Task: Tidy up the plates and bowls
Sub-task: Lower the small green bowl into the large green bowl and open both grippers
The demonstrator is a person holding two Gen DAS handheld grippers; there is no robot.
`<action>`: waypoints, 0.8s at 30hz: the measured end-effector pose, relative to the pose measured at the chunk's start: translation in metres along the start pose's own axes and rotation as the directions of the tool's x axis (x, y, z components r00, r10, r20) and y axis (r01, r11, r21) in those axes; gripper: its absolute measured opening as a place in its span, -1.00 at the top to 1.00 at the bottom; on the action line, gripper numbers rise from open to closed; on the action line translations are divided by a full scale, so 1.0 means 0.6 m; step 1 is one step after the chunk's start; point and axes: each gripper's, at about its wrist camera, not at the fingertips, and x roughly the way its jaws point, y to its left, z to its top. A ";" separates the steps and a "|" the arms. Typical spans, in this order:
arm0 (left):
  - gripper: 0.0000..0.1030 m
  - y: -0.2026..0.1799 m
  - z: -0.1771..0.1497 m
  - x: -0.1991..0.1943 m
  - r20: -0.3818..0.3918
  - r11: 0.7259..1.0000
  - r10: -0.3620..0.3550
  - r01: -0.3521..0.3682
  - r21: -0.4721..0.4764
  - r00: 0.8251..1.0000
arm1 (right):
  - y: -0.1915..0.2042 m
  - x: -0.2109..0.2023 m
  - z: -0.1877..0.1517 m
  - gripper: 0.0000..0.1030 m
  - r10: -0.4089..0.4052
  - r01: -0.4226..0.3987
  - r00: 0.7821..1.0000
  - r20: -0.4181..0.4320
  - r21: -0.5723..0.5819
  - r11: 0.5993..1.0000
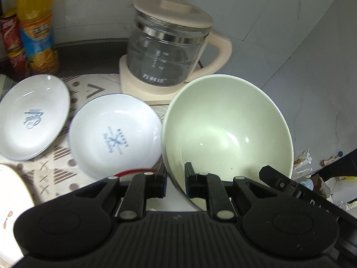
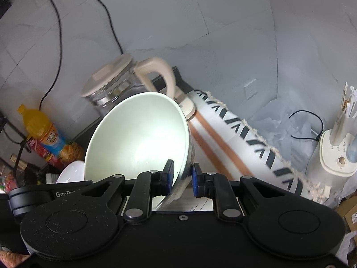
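Note:
A large pale green bowl (image 1: 223, 129) hangs tilted above the table, held by both grippers. My left gripper (image 1: 175, 178) is shut on its near left rim, with the wall between the pads. On the opposite rim my right gripper (image 2: 183, 177) is shut too, its blue pads on either side of the bowl (image 2: 138, 143). Part of the right gripper (image 1: 281, 181) shows at the bowl's right edge. Two white plates with blue print (image 1: 33, 116) (image 1: 116, 134) lie side by side on the patterned cloth (image 1: 58, 172). A white dish (image 1: 9, 201) is cut off at lower left.
A glass kettle with a beige lid (image 1: 169, 44) stands on its base right behind the bowl. An orange juice bottle (image 1: 35, 29) and a red can (image 1: 13, 44) are at the back left. The cloth's fringed edge (image 2: 245, 138) hangs off the table; a white appliance (image 2: 337, 156) stands beyond.

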 end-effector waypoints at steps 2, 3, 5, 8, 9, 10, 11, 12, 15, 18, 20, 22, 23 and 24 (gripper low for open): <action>0.73 0.012 -0.008 -0.014 0.001 1.000 0.001 -0.001 -0.002 1.000 | 0.010 -0.008 -0.011 0.68 0.004 -0.004 1.000 0.002 -0.007 1.000; 0.73 0.018 -0.012 -0.019 -0.001 1.000 0.001 -0.001 -0.007 1.000 | 0.014 -0.011 -0.016 0.68 0.005 -0.005 1.000 0.000 -0.007 1.000; 0.73 0.028 -0.022 -0.030 -0.003 1.000 0.003 -0.003 -0.010 1.000 | 0.022 -0.016 -0.027 0.68 0.007 -0.007 1.000 -0.007 -0.003 1.000; 0.73 0.042 -0.035 -0.042 -0.009 1.000 0.009 -0.009 -0.013 1.000 | 0.035 -0.025 -0.043 0.68 0.009 -0.009 1.000 -0.013 -0.007 1.000; 0.73 0.048 -0.039 -0.046 -0.013 1.000 0.011 -0.011 -0.016 1.000 | 0.038 -0.030 -0.050 0.68 0.010 -0.010 1.000 -0.014 -0.010 1.000; 0.73 0.054 -0.043 -0.048 -0.017 1.000 0.012 -0.012 -0.019 1.000 | 0.043 -0.032 -0.055 0.67 0.011 -0.011 1.000 -0.016 -0.013 1.000; 0.73 0.059 -0.047 -0.050 -0.021 1.000 0.011 -0.012 -0.022 1.000 | 0.047 -0.033 -0.061 0.67 0.012 -0.012 1.000 -0.018 -0.016 1.000; 0.73 0.065 -0.050 -0.052 -0.027 1.000 0.011 -0.011 -0.024 1.000 | 0.051 -0.036 -0.067 0.66 0.011 -0.011 1.000 -0.021 -0.017 1.000; 0.72 0.081 -0.063 -0.055 -0.044 0.999 0.010 -0.011 -0.031 0.999 | 0.058 -0.038 -0.084 0.66 0.003 -0.004 0.999 -0.036 -0.019 1.000; 0.72 0.095 -0.077 -0.054 -0.065 0.999 0.011 -0.013 -0.036 0.998 | 0.063 -0.039 -0.103 0.66 -0.008 0.007 0.999 -0.052 -0.024 1.000; 0.72 0.102 -0.085 -0.053 -0.076 0.999 0.015 -0.018 -0.038 0.997 | 0.065 -0.039 -0.113 0.66 -0.015 0.013 0.998 -0.063 -0.029 0.999; 0.72 0.107 -0.092 -0.050 -0.086 0.999 0.018 -0.021 -0.036 0.996 | 0.069 -0.037 -0.124 0.66 -0.017 0.014 0.997 -0.073 -0.044 0.999; 0.72 0.110 -0.095 -0.048 -0.092 0.999 0.016 -0.020 -0.038 0.996 | 0.070 -0.036 -0.128 0.65 -0.021 0.017 0.997 -0.077 -0.051 0.999; 0.72 0.113 -0.097 -0.045 -0.099 0.999 0.015 -0.019 -0.041 0.995 | 0.071 -0.034 -0.132 0.65 -0.027 0.023 0.996 -0.082 -0.054 0.998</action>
